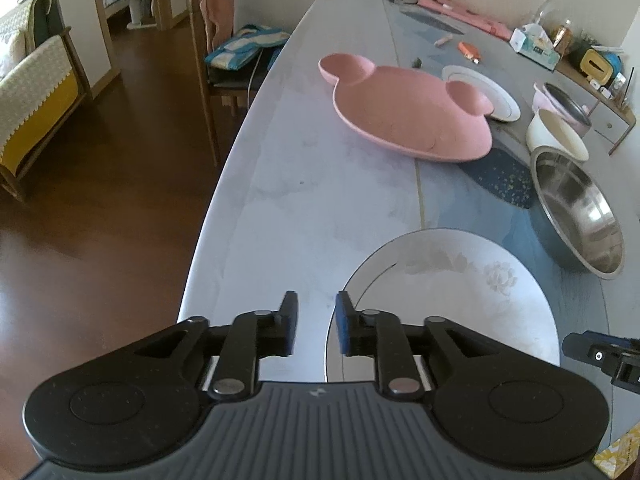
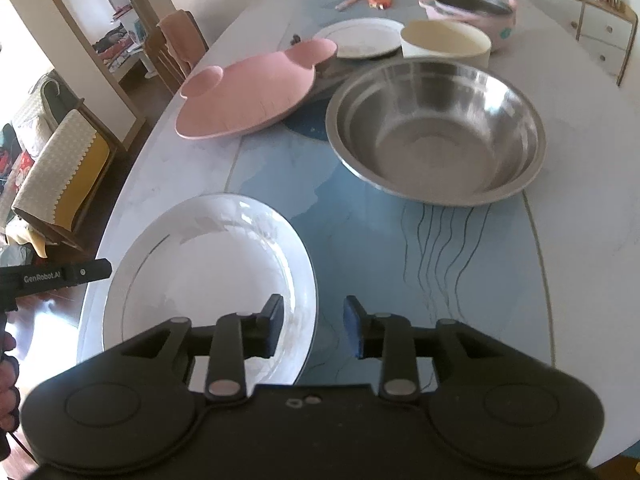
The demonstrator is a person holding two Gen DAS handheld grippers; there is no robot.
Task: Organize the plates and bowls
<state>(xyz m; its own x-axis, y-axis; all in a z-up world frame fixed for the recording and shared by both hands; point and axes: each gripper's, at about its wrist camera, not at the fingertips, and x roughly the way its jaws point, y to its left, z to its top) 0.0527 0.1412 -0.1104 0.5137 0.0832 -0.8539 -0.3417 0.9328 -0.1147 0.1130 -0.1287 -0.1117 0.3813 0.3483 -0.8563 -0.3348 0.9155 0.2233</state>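
Left gripper [image 1: 316,322] poised above the near table edge, jaws apart, nothing between them; right-hand fingertip just over the rim of the large white plate [image 1: 448,296]. Table [image 1: 280,208] bare ahead of it. Farther out, the pink bear-shaped plate [image 1: 404,116], far edge raised and apparently propped on something behind it. Beyond its right ear, a small white plate [image 1: 488,88]. Along the right side, near to far: stainless steel bowl [image 1: 576,208], cream bowl [image 1: 556,136], pink pot [image 1: 560,106] with a dark interior.

In the right wrist view, right gripper [image 2: 314,326] likewise empty, jaws apart, left fingertip over the right rim of the large white plate [image 2: 208,264], right fingertip over bare blue tabletop. Steel bowl [image 2: 436,128] ahead and to the right, well apart from the plate. Cream bowl [image 2: 444,42] just behind it, whether touching cannot be told.

Assessment: sorting not yet begun; every dish lying singly, none stacked. Step in hand judged to be the approach to the large white plate, flanked by both grippers.

Next move calls for lowering one set of fingers onto the plate's rim and closing across its thin edge. Shallow, glossy rim likely to slip; grip needs to be well seated before lifting.
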